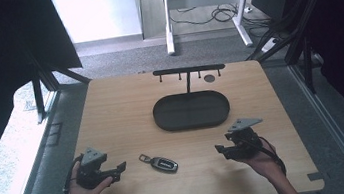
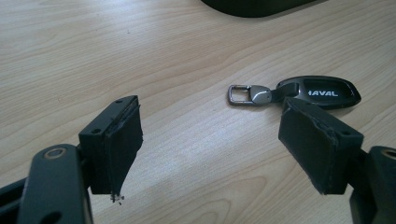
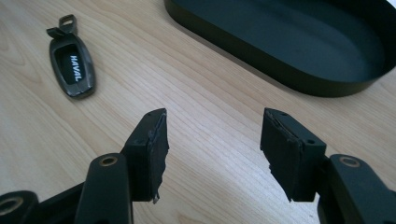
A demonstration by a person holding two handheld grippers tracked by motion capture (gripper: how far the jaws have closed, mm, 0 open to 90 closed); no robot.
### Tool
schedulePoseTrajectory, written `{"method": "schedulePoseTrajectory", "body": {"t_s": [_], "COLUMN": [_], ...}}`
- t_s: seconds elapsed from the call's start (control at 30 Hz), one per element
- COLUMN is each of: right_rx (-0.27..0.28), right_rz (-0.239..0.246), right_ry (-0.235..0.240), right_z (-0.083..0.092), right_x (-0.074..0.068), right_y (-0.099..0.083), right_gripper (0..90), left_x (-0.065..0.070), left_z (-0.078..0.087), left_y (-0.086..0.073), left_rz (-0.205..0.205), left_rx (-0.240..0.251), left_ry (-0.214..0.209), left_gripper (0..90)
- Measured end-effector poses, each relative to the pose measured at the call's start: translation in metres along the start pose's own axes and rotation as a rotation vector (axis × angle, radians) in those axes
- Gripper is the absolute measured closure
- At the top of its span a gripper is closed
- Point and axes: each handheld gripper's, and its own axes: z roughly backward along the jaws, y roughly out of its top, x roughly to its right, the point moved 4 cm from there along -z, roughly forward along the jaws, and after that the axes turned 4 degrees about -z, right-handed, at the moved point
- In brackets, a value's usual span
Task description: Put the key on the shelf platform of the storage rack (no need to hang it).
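Car key fob (image 1: pixel 162 163) lies flat on the desk (image 1: pixel 112 115), near the front edge, roughly midway between the two hands; metal loop end points toward the person's left. Nothing touches it.

Left hand-held gripper (image 1: pixel 119 168): held low just left of the fob, jaws pointing at it, standing wide apart with bare desk between the pads. In the left gripper view the fob (image 2: pixel 317 92) sits just beyond the far jaw tip, not between the jaws.

Right hand-held gripper (image 1: pixel 221 149): to the right of the fob and well apart from it, jaws parted, nothing gripped. In the right gripper view the fob (image 3: pixel 74 65) is off toward the upper left.

Black oval tray (image 1: pixel 192 123) stands empty behind the fob, at the foot of a hook rack (image 1: pixel 188 69); a small round tag (image 1: pixel 209 78) hangs there.

Progress, as judged: early. Fob not picked up, tray empty. Left: close on the fob, lift, carry it to the tray or a hook.
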Motion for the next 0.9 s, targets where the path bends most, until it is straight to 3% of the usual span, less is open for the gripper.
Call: {"method": "schedulePoseTrajectory", "body": {"t_s": [0.47, 0.9], "right_rx": [-0.049, -0.094], "right_rz": [0.057, 0.115], "right_ry": [0.025, 0.062], "right_z": [-0.003, -0.020], "right_x": [-0.020, -0.038], "right_y": [0.023, 0.032], "right_gripper": [40.8, 40.0], "left_x": [0.000, 0.000], "left_z": [0.000, 0.000], "left_y": [0.000, -0.001], "left_rz": [-0.001, 0.001], "left_rx": [0.001, 0.001], "left_ry": [-0.001, -0.001], "left_gripper": [21.8, 21.8]}}
